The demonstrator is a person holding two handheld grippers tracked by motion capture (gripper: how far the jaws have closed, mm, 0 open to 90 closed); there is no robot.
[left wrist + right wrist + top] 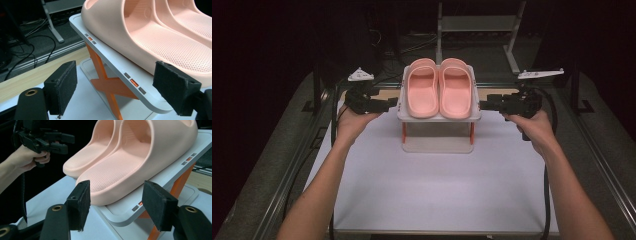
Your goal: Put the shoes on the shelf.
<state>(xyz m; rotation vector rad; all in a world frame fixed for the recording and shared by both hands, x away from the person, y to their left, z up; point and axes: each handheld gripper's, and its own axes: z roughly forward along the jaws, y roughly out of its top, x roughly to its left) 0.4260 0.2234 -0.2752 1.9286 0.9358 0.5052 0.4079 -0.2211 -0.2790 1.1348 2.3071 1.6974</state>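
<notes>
Pair of pink slippers [439, 89] side by side atop white rack [438, 116] (orange cross-braces) mid-worktop [432, 190]; left tongs [388, 104] and right tongs [484, 105] flanking rack, wide, empty; step: approach; next: closing on a slipper's edge.

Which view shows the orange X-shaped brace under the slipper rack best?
The left gripper view: the orange brace runs close and sharp under the white shelf. The right gripper view catches one orange leg at the shelf's edge; the high view shows thin orange posts.

White table [437, 190], small rack [438, 145] on it, 2 pink slippers [439, 87] atop.
</notes>
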